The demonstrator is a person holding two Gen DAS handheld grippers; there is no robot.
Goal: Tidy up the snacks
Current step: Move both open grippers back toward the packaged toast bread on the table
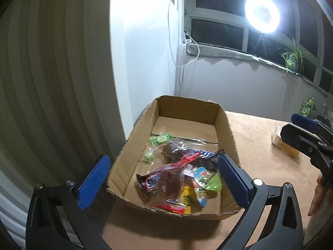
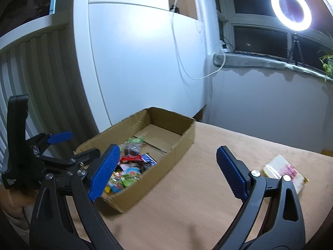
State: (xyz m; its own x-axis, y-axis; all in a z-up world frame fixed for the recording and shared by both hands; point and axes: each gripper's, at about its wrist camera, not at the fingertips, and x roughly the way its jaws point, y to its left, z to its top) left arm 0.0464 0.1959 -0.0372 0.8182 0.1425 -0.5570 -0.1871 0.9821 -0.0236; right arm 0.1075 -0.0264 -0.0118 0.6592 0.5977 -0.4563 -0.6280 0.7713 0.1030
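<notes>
Snacks (image 1: 179,173) are mostly gathered in the cardboard box (image 1: 223,123); one packet (image 2: 285,171) is left on the table (image 2: 187,198), both jaws wide and empty.

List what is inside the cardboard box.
The cardboard box holds a pile of snacks: Snickers bars, green candy packets, a clear bag with a red zip. Whatever lies under the pile is covered.

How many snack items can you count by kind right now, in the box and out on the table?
Snickers bars: 2
Clear zip bags of dark snacks: 2
Small green packets: 2
Green-lidded cup: 1
Yellow packet: 1
Pale wrapped pack on the table: 1
Total: 9, as far as the pile in the cardboard box shows.
</notes>
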